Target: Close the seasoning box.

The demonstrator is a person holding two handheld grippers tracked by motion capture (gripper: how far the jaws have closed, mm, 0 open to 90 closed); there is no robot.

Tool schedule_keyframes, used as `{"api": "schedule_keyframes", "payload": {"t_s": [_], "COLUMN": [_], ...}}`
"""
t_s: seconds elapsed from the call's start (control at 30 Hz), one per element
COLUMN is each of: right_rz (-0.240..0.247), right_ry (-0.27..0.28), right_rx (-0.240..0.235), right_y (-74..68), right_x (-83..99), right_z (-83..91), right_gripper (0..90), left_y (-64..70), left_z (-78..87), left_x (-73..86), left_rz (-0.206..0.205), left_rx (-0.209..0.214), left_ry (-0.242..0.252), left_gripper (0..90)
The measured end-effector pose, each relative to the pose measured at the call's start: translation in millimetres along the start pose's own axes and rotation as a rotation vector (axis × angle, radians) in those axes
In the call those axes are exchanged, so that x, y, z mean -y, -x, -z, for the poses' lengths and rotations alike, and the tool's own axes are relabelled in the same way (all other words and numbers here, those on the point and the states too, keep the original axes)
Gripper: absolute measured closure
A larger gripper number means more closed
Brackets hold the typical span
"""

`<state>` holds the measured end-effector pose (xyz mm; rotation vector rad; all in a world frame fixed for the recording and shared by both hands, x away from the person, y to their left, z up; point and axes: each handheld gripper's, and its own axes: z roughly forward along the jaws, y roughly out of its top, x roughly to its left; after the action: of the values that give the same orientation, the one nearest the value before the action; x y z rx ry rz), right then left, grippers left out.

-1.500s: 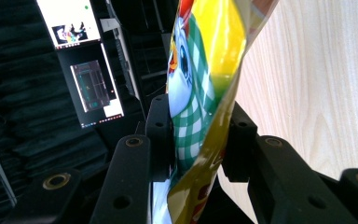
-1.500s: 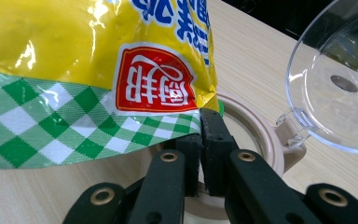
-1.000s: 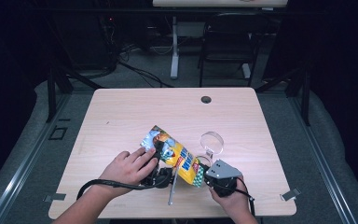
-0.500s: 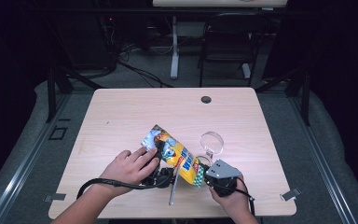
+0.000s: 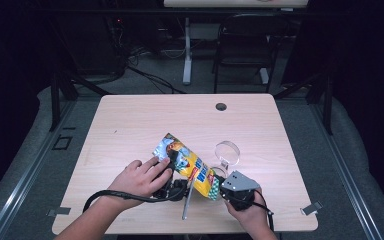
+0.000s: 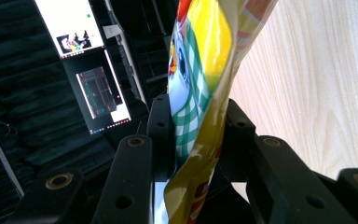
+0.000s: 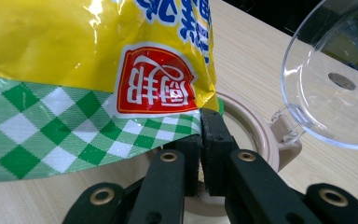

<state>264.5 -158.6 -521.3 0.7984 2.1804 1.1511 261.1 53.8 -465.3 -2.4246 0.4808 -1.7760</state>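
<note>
Low in the high view's centre, the left tool (image 5: 176, 186) and right tool (image 5: 222, 189) are each pinching an edge of the yellow snack bag (image 5: 186, 164), lifting it above the open beige container (image 7: 247, 135) with its clear lid (image 5: 228, 152) flipped back. Grasping looks done; opening or pouring appears to remain. The pale wooden surface (image 5: 145, 125) is sitting in a dark room, with a chair (image 5: 245, 45) standing at top.

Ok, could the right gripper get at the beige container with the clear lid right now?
Probably not yet: the right gripper is shut on the snack bag's corner, though the container sits just behind it, lid flipped open.
</note>
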Motion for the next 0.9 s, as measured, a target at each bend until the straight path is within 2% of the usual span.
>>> {"api": "schedule_keyframes", "payload": {"t_s": [0.33,0.5,0.53,0.9], "right_rz": [-0.003,-0.003,-0.004,-0.002], "right_ry": [0.001,0.001,0.001,0.001], "right_rx": [0.004,0.004,0.003,0.005], "right_y": [-0.3,-0.3,-0.3,-0.4], "right_x": [0.2,0.3,0.4,0.5], "right_z": [-0.3,-0.2,-0.2,-0.3], "right_gripper": [87.1,87.2,87.2,87.2], "left_y": [-2.3,-2.7,-3.6,-6.5], "left_z": [0.7,1.4,1.7,3.2], "left_x": [-1.0,-1.5,-1.8,-3.4], "left_rz": [-0.02,-0.014,-0.018,-0.018], "left_rx": [-0.011,-0.011,0.0,-0.003], "left_ry": [0.003,0.001,-0.004,0.002], "left_gripper": [70.5,70.7,70.7,71.4]}}
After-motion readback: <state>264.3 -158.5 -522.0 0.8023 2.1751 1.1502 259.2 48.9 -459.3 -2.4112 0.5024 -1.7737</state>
